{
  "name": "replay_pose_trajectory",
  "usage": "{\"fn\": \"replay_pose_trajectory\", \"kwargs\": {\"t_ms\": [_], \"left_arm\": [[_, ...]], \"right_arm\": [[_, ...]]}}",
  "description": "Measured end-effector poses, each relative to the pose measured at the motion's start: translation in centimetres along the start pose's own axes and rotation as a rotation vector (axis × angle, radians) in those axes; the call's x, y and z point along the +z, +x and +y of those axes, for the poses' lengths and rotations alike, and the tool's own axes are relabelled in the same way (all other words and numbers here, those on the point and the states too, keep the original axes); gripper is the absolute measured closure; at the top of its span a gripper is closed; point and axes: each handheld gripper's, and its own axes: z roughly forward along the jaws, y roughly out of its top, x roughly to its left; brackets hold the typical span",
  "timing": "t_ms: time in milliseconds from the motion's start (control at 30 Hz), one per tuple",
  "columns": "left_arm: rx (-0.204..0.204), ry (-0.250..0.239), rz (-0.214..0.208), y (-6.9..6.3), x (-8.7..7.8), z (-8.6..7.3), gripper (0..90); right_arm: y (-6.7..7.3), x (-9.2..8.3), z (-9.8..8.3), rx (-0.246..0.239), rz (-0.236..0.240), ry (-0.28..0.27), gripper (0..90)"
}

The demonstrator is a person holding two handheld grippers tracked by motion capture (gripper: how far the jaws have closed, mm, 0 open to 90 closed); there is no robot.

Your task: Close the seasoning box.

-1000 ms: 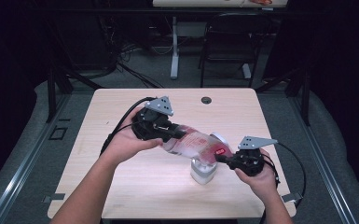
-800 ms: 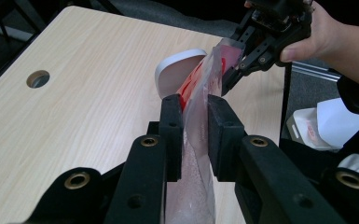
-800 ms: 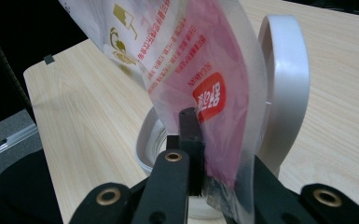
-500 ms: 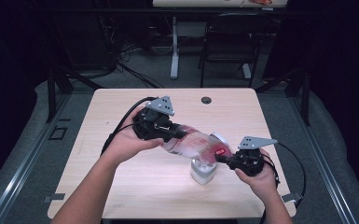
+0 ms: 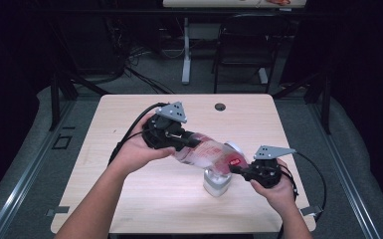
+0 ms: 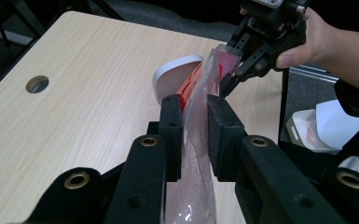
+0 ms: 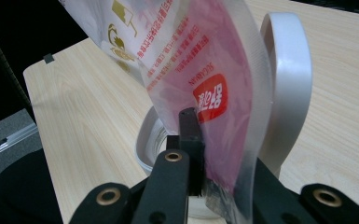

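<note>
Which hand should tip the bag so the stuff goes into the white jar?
Probably the left. The left tongs pinch the bag's high end, so lifting there would tilt it. The right tongs already clamp the low end right above the open white jar and can steady it.

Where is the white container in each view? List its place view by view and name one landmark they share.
High view: the white container stands right of centre on the table, under the bag.
Left gripper view: its white lid shows behind the bag, above the jaws.
Right gripper view: its rim and raised lid sit behind the bag.
Shared landmark: the bag's red label.
</note>
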Motion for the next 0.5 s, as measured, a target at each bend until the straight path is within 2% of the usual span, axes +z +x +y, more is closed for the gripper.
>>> {"fn": "replay_pose_trajectory", "kwargs": {"t_ms": [500], "left_arm": [[0.000, -0.004, -0.002, -0.09, 0.02, 0.12, 77.5]], "right_arm": [[0.01, 0.05, -0.04, 0.002, 0.002, 0.000, 89.9]]}}
